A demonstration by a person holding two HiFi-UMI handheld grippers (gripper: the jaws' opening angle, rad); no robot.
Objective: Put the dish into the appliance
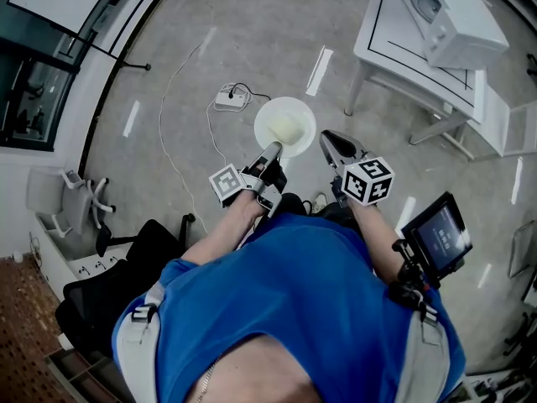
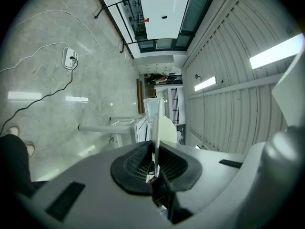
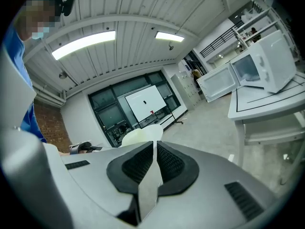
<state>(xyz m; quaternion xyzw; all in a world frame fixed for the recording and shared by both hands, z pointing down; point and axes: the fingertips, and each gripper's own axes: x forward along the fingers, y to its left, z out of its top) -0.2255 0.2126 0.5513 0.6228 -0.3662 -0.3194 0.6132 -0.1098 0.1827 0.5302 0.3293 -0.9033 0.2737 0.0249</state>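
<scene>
left gripper (image 1: pixel 273 149) reaches level out front, jaws pinching the dish (image 1: pixel 285 126) by its near rim above the floor (image 1: pixel 210 65). right gripper (image 1: pixel 329 139) alongside, tilted slightly down, jaws together, empty. microwave (image 1: pixel 449 11) well apart.

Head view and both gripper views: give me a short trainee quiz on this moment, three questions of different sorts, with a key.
1. Multiple choice: which gripper grips the dish by its rim? A the left; B the right; C both.
2. True or false: the microwave has its door standing open.
3. Fill in: the microwave stands on a white ____.

Key
1. A. The left gripper is shut on the dish's rim. The right gripper is beside the dish and holds nothing.
2. True.
3. table.
</scene>
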